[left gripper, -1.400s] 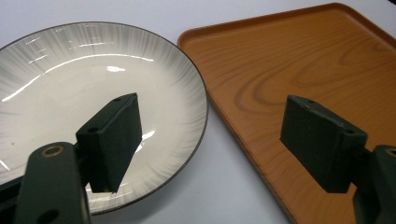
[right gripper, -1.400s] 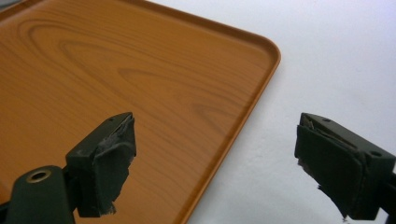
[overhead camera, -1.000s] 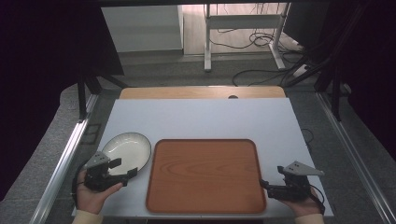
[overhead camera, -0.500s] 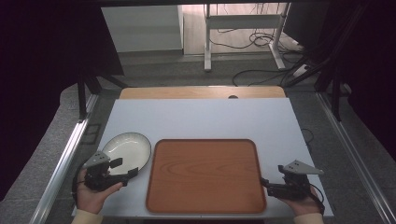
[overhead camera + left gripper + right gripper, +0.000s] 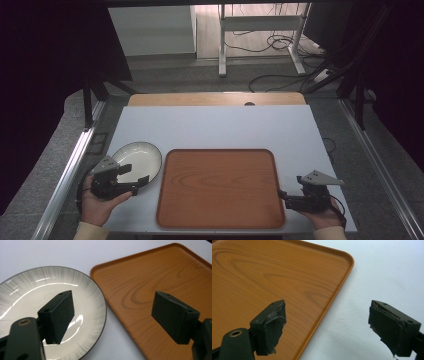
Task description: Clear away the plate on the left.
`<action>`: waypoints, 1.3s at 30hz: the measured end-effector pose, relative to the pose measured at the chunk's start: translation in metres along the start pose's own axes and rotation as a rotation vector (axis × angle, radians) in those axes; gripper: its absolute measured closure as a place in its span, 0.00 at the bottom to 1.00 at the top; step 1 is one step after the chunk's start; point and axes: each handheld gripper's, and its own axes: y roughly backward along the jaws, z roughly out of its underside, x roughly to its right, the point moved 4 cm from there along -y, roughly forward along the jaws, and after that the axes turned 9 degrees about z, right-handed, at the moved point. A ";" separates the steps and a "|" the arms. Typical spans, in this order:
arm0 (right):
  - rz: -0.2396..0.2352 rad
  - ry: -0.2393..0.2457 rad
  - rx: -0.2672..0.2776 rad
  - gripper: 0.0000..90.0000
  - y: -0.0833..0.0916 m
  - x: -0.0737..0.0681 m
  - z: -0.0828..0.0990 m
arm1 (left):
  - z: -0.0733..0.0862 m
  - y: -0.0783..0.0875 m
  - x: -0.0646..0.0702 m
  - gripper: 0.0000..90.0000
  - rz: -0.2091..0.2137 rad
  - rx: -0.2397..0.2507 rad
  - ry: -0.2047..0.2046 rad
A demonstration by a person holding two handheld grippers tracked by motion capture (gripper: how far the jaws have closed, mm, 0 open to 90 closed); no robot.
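A white plate with a dark rim lies on the table's left, just beside a wooden tray at the front middle. The tray holds nothing. My left gripper hovers open at the plate's near edge. In the left gripper view one of its jaws stands over the plate and the other over the tray. My right gripper is open at the tray's near right corner. In the right gripper view it straddles the tray's rim, with nothing between its jaws.
The white tabletop stretches bare behind the tray, with a wooden strip along its far edge. Metal rails run down both sides. Cables and a desk frame lie on the floor beyond.
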 end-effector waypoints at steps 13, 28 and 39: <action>-0.003 -0.006 0.000 0.17 -0.002 0.001 -0.001 | -0.017 0.011 -0.012 0.24 -0.034 0.004 0.029; -0.012 0.004 -0.011 0.17 -0.006 -0.001 -0.002 | -0.036 0.022 -0.050 0.28 -0.063 -0.061 0.060; -0.018 0.009 -0.019 0.17 -0.008 -0.001 -0.001 | -0.037 0.018 -0.080 0.29 -0.070 -0.112 0.114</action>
